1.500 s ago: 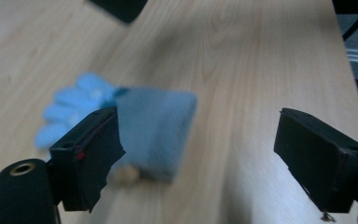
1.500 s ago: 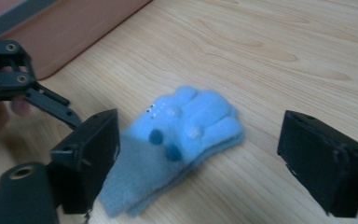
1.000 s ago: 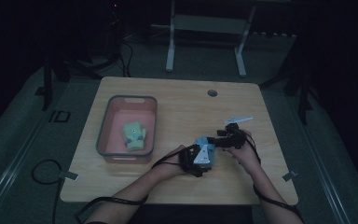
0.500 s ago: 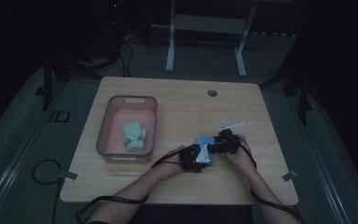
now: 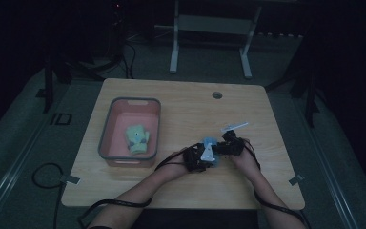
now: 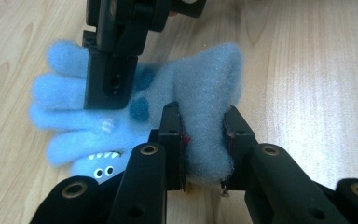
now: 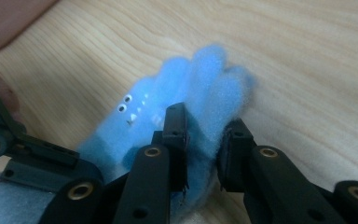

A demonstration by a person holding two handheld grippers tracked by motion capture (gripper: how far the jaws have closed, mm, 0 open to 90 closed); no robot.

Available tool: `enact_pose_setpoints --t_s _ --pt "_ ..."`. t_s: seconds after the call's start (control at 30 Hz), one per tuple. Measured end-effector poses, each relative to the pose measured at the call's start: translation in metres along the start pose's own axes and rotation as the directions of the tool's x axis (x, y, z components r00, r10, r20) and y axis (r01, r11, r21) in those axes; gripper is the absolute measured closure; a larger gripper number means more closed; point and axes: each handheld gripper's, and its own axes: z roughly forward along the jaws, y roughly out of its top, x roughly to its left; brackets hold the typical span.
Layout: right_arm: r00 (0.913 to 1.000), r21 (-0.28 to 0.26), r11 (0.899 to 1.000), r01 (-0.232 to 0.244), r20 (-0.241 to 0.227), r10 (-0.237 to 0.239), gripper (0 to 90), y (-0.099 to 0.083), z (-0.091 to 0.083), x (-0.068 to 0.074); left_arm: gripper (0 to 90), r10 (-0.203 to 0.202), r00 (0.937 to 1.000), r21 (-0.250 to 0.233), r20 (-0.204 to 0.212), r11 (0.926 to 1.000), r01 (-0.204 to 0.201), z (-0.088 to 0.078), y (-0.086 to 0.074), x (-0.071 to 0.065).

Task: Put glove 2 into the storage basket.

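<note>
High view: a person works two claws over the right-hand part of the wooden worktop (image 5: 181,102), where a fluffy blue glove (image 5: 209,147) lies between the claws. A pink tub (image 5: 108,125) at the left holds a green glove (image 5: 137,138), presumably where the blue one is bound.

Left gripper view: the left claw (image 6: 204,140) pinches the glove's cuff, the fleece bunched tight between both pads; its jaws have just been closing onto it. The right claw (image 6: 109,79) reaches in from above over the finger end.

Right gripper view: the right claw (image 7: 203,140) grips the glove at its finger end, its jaws having just closed on the pile, which bulges between the pads.

Judgement of the step in hand: securing a two-point hold before lifting. To do it well, both pinches should take in the full thickness of fabric, not just surface fluff, which could slip. The claws should rise together and level, keeping the glove lightly slack rather than stretched, then travel left to the tub.
</note>
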Motion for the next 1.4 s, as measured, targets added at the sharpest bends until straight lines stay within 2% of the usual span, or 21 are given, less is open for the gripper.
enact_pose_setpoints --t_s 0.2,0.43,0.57,0.8,1.2,1.4 --pt "0.9997 -0.028 0.999 0.022 -0.008 -0.023 77.9 0.011 -0.011 0.006 75.6 0.021 0.9996 0.006 -0.017 0.9998 -0.021 -0.017 0.009 0.002" --pt "0.9989 -0.052 0.999 0.014 -0.044 -0.017 78.2 0.023 -0.019 0.013 75.7 0.039 0.9987 0.019 -0.032 0.9991 -0.038 -0.039 0.016 0.007" --pt "0.9986 -0.058 0.998 0.018 -0.048 -0.021 78.2 0.03 -0.02 0.018 75.6 0.038 0.9983 0.025 -0.044 0.999 -0.037 -0.05 0.017 0.011" --pt "0.9972 -0.071 0.996 0.06 -0.04 -0.063 78.7 0.042 -0.026 0.028 75.6 0.045 0.9979 0.036 -0.045 0.9984 -0.044 -0.066 0.02 0.016" --pt "0.993 -0.087 0.992 0.095 -0.062 -0.1 79.5 0.068 -0.025 0.04 75.6 0.054 0.9959 0.055 -0.072 0.9972 -0.05 -0.088 0.016 0.025" --pt "0.9908 -0.098 0.989 0.111 -0.067 -0.118 79.6 0.081 -0.022 0.049 75.6 0.038 0.9944 0.046 -0.099 0.9984 -0.034 -0.102 0.01 0.03"
